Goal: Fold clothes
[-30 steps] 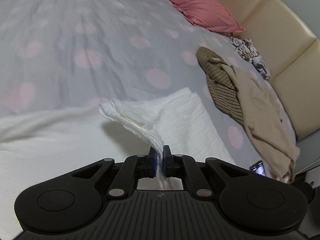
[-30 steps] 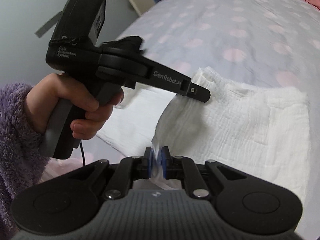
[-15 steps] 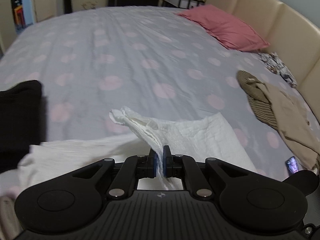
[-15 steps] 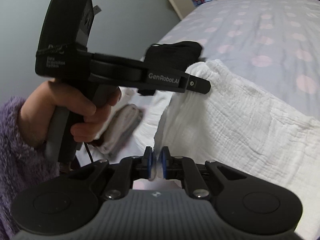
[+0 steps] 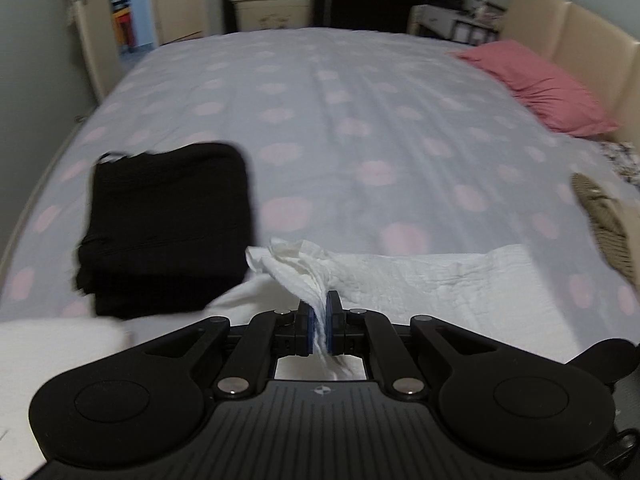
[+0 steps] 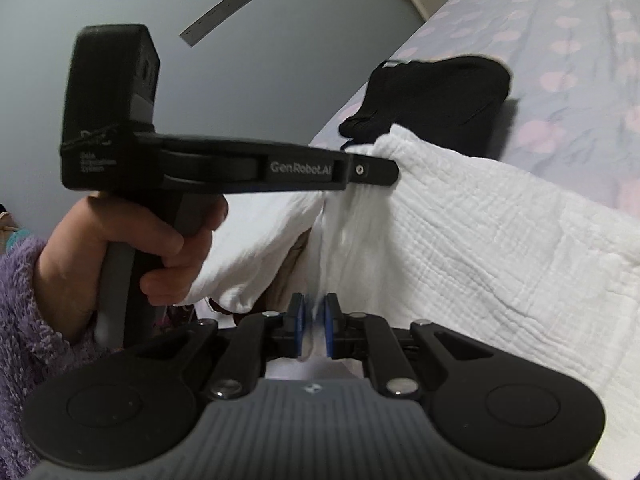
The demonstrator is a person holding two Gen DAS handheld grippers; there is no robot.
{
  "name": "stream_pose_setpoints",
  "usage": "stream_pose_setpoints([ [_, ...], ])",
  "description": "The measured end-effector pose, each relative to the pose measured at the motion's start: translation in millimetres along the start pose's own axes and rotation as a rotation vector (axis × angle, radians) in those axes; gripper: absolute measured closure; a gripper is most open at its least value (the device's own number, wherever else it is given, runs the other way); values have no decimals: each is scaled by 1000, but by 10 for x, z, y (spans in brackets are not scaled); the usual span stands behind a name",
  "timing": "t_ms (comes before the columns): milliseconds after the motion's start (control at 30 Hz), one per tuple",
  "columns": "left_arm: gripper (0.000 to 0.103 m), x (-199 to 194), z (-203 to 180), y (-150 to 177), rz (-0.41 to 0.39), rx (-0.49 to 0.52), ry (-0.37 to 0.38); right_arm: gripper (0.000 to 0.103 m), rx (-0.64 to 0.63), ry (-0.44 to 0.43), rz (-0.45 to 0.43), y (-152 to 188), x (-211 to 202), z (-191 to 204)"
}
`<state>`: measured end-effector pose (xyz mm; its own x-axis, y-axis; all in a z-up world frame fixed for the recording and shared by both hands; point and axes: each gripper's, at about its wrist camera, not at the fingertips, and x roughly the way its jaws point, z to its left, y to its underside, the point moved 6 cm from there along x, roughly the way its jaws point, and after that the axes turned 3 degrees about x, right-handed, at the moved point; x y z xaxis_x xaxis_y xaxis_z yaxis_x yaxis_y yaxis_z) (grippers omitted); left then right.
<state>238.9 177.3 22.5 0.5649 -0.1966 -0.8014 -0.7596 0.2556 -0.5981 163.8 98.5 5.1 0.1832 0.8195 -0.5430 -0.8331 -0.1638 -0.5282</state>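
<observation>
Both grippers pinch the white muslin cloth (image 5: 420,276): left gripper (image 5: 318,326) on a bunched corner, right gripper (image 6: 313,332) on an edge, lifted over the bed (image 5: 320,120). Uneven pulling could skew the fold or drag it onto the folded black garment (image 5: 168,224)

The left gripper (image 5: 319,320) is closed, with white cloth (image 5: 420,276) pinched. The right gripper (image 6: 314,326) pinches it too, at 6 o'clock.
</observation>
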Motion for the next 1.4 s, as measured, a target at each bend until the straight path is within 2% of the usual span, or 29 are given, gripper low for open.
stream_pose_setpoints([
  [100, 100, 103, 215, 131, 26, -34, -33, 91, -6, -9, 15, 3, 207, -14],
  [200, 100, 237, 293, 228, 40, -24, -54, 78, -16, -8, 14, 41, 335, -76],
  [233, 100, 292, 297, 258, 45, -15, -64, 71, -19, -3, 15, 39, 378, -112],
  [367, 100, 457, 351, 362, 38, 5, -91, 61, -26, 42, 23, 102, 346, -237],
  [500, 99, 623, 358, 440, 71, 24, -120, 56, 6, 90, 13, 110, 108, -428],
  [567, 94, 673, 373, 485, 101, 16, -131, 55, 24, 130, 2, 79, 26, -593],
  [767, 81, 602, 445, 554, 93, 16, -197, 55, 95, 273, -54, 54, -473, -964],
  [900, 80, 470, 439, 599, 81, 38, -252, 54, 106, 351, -76, 108, -786, -1068],
  [1000, 76, 342, 411, 635, 67, 9, -243, 54, 102, 395, -76, 215, -985, -1120],
  [1133, 61, 177, 306, 726, 46, -28, -216, 53, 108, 452, -73, 359, -1229, -1194],
  [1267, 57, 74, 233, 859, 33, -92, -195, 47, 117, 496, -83, 524, -1494, -1256],
  [1400, 52, 29, 232, 1042, 9, -199, -151, 46, 133, 530, -84, 752, -1716, -1348],
])
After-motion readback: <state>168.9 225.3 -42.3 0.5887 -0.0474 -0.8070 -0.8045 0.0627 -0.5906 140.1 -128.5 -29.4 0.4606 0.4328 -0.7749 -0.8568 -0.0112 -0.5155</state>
